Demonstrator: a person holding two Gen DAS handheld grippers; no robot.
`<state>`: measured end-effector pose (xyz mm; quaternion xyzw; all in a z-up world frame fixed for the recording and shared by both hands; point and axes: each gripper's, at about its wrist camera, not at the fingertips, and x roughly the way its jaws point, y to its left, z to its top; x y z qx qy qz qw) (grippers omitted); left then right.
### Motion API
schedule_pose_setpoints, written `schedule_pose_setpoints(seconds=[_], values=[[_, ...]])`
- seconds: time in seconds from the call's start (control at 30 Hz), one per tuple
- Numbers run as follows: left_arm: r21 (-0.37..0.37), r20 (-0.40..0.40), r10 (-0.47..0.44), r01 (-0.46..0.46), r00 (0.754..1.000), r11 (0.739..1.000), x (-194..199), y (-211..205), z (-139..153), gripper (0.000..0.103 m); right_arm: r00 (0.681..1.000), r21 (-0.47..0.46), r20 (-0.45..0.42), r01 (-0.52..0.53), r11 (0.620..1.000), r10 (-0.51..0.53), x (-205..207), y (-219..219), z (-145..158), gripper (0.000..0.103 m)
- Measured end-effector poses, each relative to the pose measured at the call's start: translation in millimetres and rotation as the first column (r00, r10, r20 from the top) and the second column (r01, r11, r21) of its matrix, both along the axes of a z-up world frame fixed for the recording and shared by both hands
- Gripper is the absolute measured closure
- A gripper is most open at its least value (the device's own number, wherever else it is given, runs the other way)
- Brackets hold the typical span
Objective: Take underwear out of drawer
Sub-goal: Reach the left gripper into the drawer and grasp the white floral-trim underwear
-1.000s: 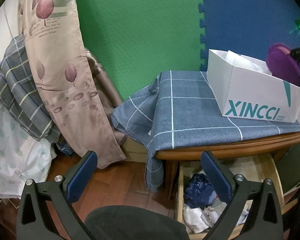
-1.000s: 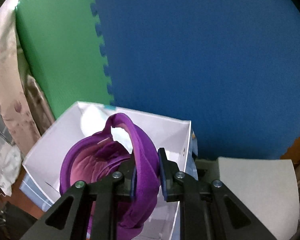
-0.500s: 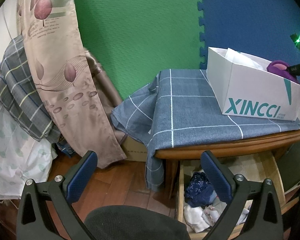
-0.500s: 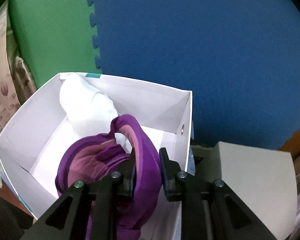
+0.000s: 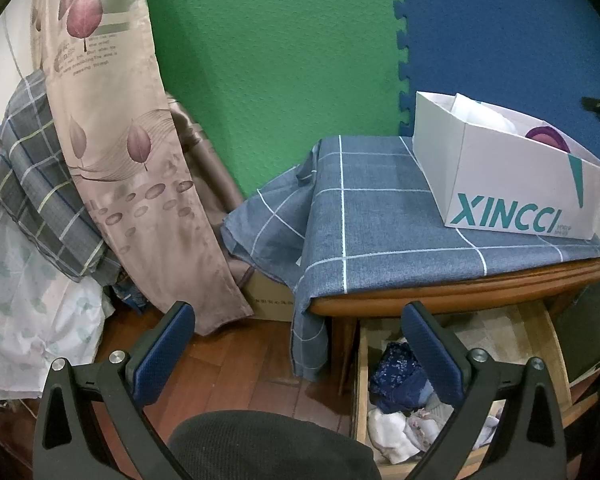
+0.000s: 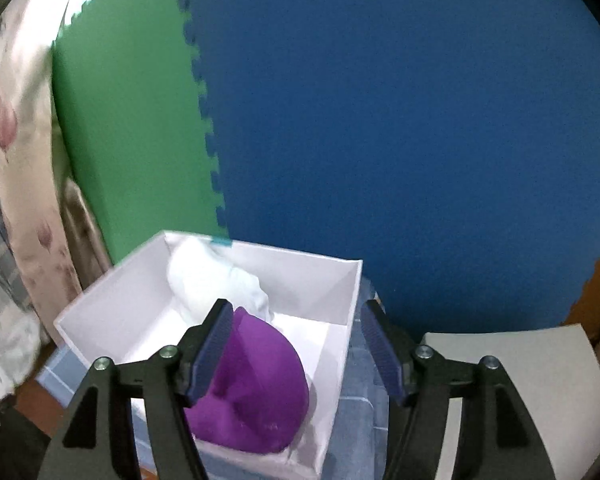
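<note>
Purple underwear [image 6: 260, 392] lies half-hidden behind your right gripper's [image 6: 296, 354] opening jaws, low in frame, free of both pads.

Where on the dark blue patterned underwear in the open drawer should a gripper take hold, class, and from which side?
Grip the raised, bunched top fold of the dark blue underwear, coming from above. It sits heaped on the white pieces in the drawer, whose wooden walls block any sideways approach. The left gripper, open, hangs nearest; the right gripper is opening over the purple piece in the box.
</note>
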<state>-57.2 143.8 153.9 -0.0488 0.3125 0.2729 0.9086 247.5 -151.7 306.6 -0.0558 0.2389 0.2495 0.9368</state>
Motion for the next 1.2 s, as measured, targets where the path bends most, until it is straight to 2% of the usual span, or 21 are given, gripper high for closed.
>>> schedule_pose_setpoints(seconds=[0.07, 0.2, 0.4, 0.47, 0.53, 0.57, 0.63, 0.7, 0.73, 0.8, 0.9, 1.0, 1.07, 1.1, 1.2], values=[[0.003, -0.004, -0.004, 0.004, 1.0, 1.0, -1.4, -1.8, -2.0, 0.0, 1.0, 0.038, 0.025, 0.002, 0.999, -0.003, -25.0, -24.2, 0.2, 0.035], [0.009, -0.012, -0.007, 0.007, 1.0, 1.0, -1.9, -4.2, -3.6, 0.0, 0.999, 0.034, 0.025, 0.023, 0.999, -0.024, -60.0, -57.6, -14.8, 0.035], [0.041, -0.048, -0.026, 0.028, 0.999, 0.999, 4.1, -11.1, -3.3, 0.001, 0.991, -0.009, -0.052, 0.126, 0.992, -0.126, -94.3, -112.8, -67.7, 0.034], [0.041, -0.061, -0.069, 0.072, 0.996, 0.997, 3.8, -18.0, -3.4, 0.0, 0.985, -0.005, -0.082, 0.155, 0.988, -0.154, -97.1, -125.0, -83.4, 0.034], [0.002, -0.077, -0.154, 0.155, 0.985, 0.988, 5.1, -25.1, -4.1, 0.001, 0.975, 0.02, -0.14, 0.177, 0.984, -0.172, -100.1, -137.4, -100.8, 0.034], [-0.037, -0.087, -0.2, 0.197, 0.976, 0.98, 6.0, -29.5, -5.9, 0.0, 0.973, 0.024, -0.158, 0.174, 0.984, -0.168, -99.8, -139.4, -102.6, 0.034], [-0.16, -0.104, -0.267, 0.249, 0.958, 0.955, 10.2, -36.5, -13.4, 0.001, 0.98, 0.034, -0.13, 0.157, 0.987, -0.152, -104.1, -139.3, -98.6, 0.034], [-0.306, -0.104, -0.335, 0.29, 0.936, 0.907, 15.4, -44.1, -25.0, 0.001, 0.98, 0.022, -0.134, 0.148, 0.989, -0.144, -106.5, -137.7, -100.4, 0.033], [-0.376, -0.107, -0.379, 0.315, 0.919, 0.871, 18.4, -52.2, -33.6, 0.001, 0.981, 0.017, -0.14, 0.14, 0.99, -0.136, -104.6, -135.0, -101.8, 0.033], [-0.426, -0.139, -0.42, 0.328, 0.897, 0.843, 25.6, -65.1, -44.9, 0.001, 0.982, 0.013, -0.137, 0.135, 0.991, -0.132, -105.3, -134.3, -102.1, 0.033], [-0.51, -0.227, -0.504, 0.339, 0.834, 0.791, 40.1, -90.1, -69.5, 0.001, 0.982, 0.028, -0.144, 0.129, 0.991, -0.123, -104.8, -136.5, -101.8, 0.033], [-0.564, -0.286, -0.534, 0.311, 0.795, 0.765, 59.7, -101.6, -91.0, 0.001, 0.981, 0.051, -0.155, 0.13, 0.99, -0.12, -103.8, -141.2, -101.6, 0.033], [-0.609, -0.314, -0.565, 0.294, 0.763, 0.736, 70.8, -108.4, -106.1, 0.001, 0.98, 0.061, -0.157, 0.13, 0.99, -0.119, -104.1, -143.3, -101.3, 0.033], [-0.62, -0.324, -0.578, 0.293, 0.749, 0.728, 77.9, -110.6, -111.3, 0.001, 0.981, 0.063, -0.158, 0.128, 0.99, -0.116, -104.0, -142.9, -101.1, 0.033], [-0.617, -0.371, -0.615, 0.31, 0.696, 0.723, 91.4, -125.0, -124.5, 0.002, 0.981, 0.056, -0.162, 0.12, 0.991, -0.11, -103.3, -140.7, -101.7, 0.033]])
